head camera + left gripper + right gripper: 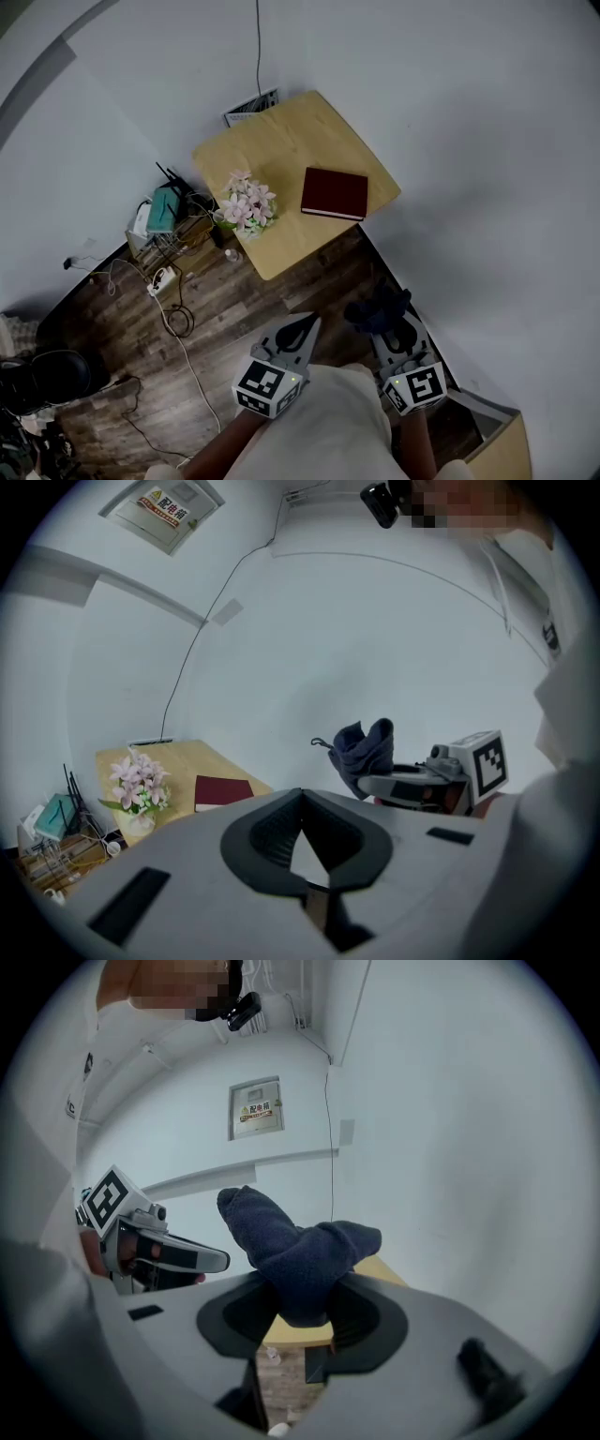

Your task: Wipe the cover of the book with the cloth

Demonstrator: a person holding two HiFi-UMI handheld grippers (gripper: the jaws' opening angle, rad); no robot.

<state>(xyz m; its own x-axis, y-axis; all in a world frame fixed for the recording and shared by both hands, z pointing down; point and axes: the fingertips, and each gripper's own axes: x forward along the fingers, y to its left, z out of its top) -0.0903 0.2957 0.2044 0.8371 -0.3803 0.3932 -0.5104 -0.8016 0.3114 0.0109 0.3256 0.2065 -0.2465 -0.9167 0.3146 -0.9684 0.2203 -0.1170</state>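
A dark red book (pixel 334 193) lies flat on the right part of a small wooden table (pixel 281 150), and it shows too in the left gripper view (pixel 221 791). Both grippers hang well short of the table, over the floor. My right gripper (pixel 380 317) is shut on a dark blue cloth (pixel 375 306), which bunches up out of the jaws (pixel 291 1241). My left gripper (pixel 304 328) is shut with nothing in it; its black tips meet (pixel 302 792). The right gripper (pixel 412 785) with the cloth (pixel 366 750) is at its right.
A vase of pink flowers (pixel 248 204) stands on the table left of the book. A teal device and tangled cables (pixel 164 225) lie on the wooden floor beside the table. White walls close in behind and to the right. A wooden box corner (pixel 506 450) sits bottom right.
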